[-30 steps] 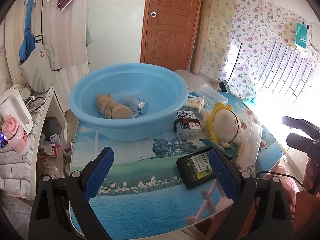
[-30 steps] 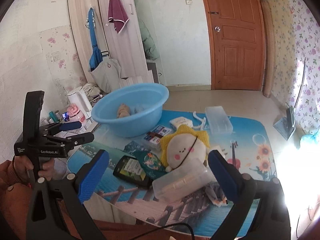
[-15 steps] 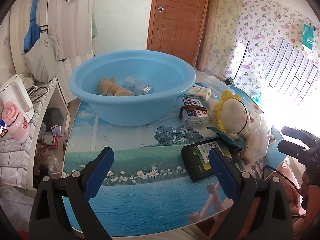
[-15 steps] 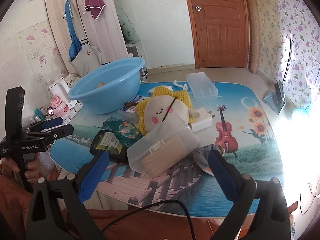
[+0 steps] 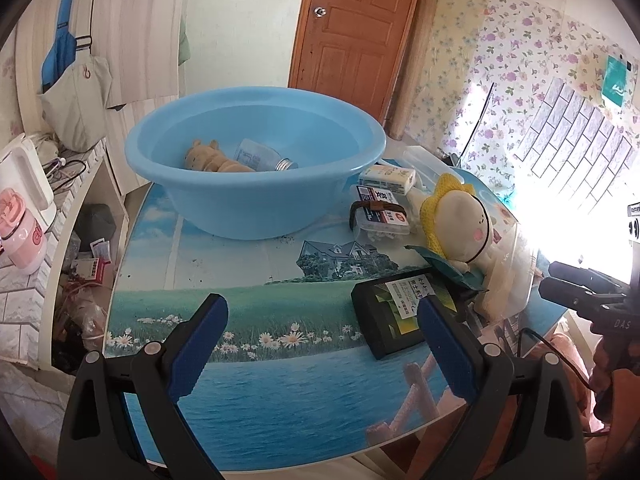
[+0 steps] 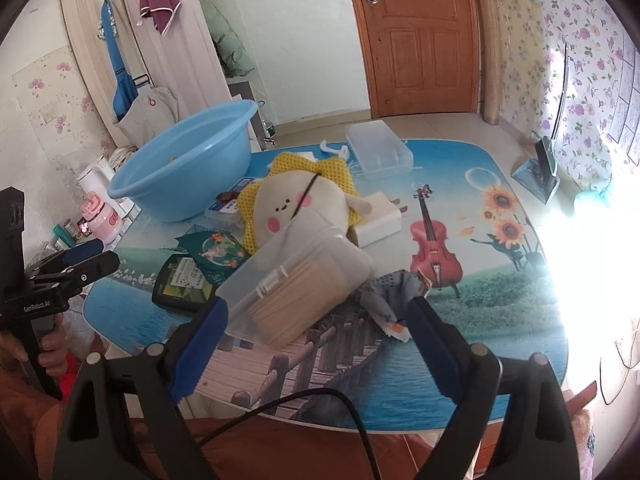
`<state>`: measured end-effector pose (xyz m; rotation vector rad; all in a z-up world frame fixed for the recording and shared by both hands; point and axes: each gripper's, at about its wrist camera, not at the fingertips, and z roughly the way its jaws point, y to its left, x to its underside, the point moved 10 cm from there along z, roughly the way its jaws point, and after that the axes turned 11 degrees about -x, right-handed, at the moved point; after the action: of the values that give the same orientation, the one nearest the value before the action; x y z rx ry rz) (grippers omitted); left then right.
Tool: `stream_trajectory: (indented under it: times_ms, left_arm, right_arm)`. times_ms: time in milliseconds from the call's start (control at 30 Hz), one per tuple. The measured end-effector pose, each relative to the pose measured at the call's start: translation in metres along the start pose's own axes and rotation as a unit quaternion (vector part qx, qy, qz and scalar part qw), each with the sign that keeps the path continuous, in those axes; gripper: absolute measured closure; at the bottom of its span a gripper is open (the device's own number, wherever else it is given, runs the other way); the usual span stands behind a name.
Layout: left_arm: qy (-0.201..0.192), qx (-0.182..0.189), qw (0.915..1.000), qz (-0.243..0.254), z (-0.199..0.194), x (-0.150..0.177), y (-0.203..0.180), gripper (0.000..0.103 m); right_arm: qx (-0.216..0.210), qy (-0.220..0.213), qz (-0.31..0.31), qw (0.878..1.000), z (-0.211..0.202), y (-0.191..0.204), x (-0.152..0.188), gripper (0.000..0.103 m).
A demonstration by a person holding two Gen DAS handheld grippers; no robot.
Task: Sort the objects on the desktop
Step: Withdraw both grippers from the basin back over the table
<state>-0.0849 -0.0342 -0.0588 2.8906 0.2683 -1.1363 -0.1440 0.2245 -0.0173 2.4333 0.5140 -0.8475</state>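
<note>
Both grippers over my table: left gripper [image 5: 320, 322] jaws apart, empty; right gripper [image 6: 316, 326] jaws closing around clear box [image 6: 296, 280], not yet touching.

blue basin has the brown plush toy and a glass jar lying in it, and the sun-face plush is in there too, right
Not quite. The blue basin holds the brown plush toy and the glass jar, but the sun-face plush lies on the table beside the basin, as the left wrist view shows.

Both wrist views look steeply down, close over the table [image 5: 248, 276]; both share the basin [image 6: 188, 168] and doll [image 5: 460, 220].
</note>
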Motion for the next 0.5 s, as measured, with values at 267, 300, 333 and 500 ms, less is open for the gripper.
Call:
stream_trajectory:
  times_ms: [267,300,333,500]
  left_arm:
    - [0.014,0.006,0.9998,0.013,0.007,0.005,-0.011,0.007]
    - [0.019,0.007,0.9996,0.017,0.009,0.006,-0.014,0.007]
    - [0.024,0.008,0.9994,0.021,0.011,0.008,-0.017,0.007]
    - [0.042,0.016,0.9983,0.037,0.021,0.013,-0.034,0.007]
  right_arm:
    - [-0.008,-0.005,0.012,1.000,0.003,-0.008,0.000,0.011]
    - [-0.008,-0.004,0.013,1.000,0.004,-0.009,0.001,0.011]
    - [-0.007,-0.004,0.013,1.000,0.004,-0.010,0.002,0.011]
    - [0.002,-0.015,0.016,1.000,-0.002,-0.020,-0.001,0.011]
